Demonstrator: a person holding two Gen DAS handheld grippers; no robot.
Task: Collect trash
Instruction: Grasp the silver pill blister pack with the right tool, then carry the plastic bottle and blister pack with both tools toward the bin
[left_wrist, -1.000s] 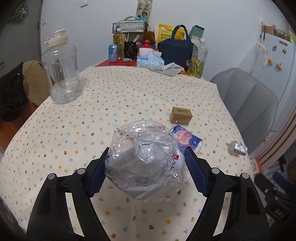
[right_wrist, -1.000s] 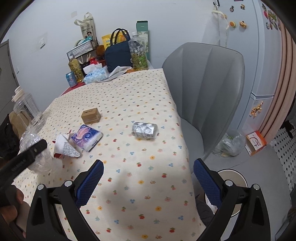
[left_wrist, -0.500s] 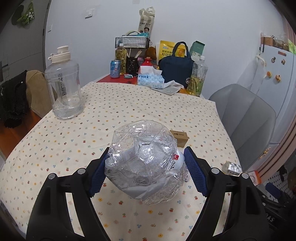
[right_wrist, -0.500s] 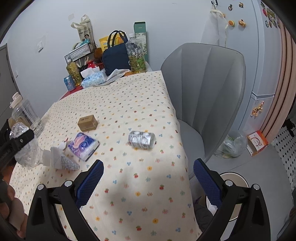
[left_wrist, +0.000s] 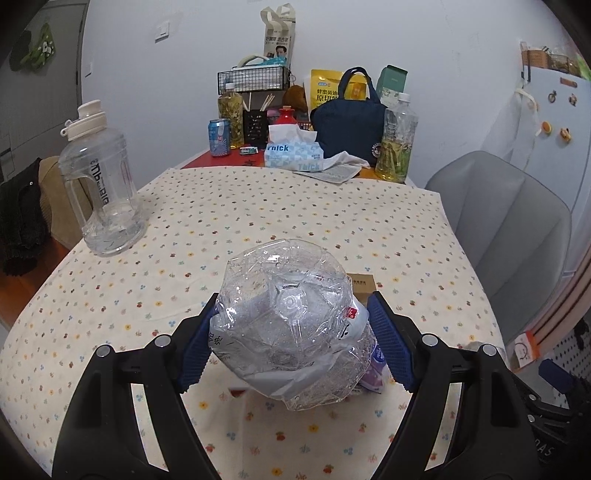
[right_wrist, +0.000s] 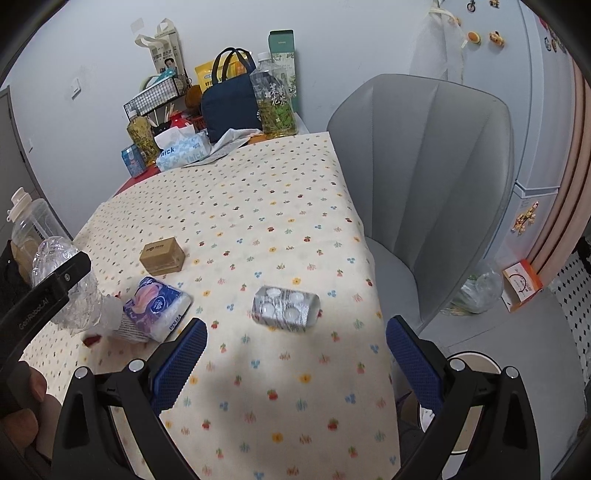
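Left wrist view: your left gripper (left_wrist: 291, 343) clamps the crushed plastic bottle (left_wrist: 288, 328) base-forward, clear of the table (left_wrist: 110, 314), ready for binning. Right wrist view: your right gripper (right_wrist: 295, 363) hangs wide and empty above the blister pack (right_wrist: 285, 308), likely next; the tissue packet (right_wrist: 159, 308) and small box (right_wrist: 162, 255) wait beyond it.

A table (left_wrist: 207, 221) covered by a cream flower-print cloth is set against a pale wall (left_wrist: 184, 55). A grey padded chair (right_wrist: 436, 177) is seen at right, a white fridge (left_wrist: 554, 122) at upper right, and what may be wooden flooring (left_wrist: 7, 295) at far left.
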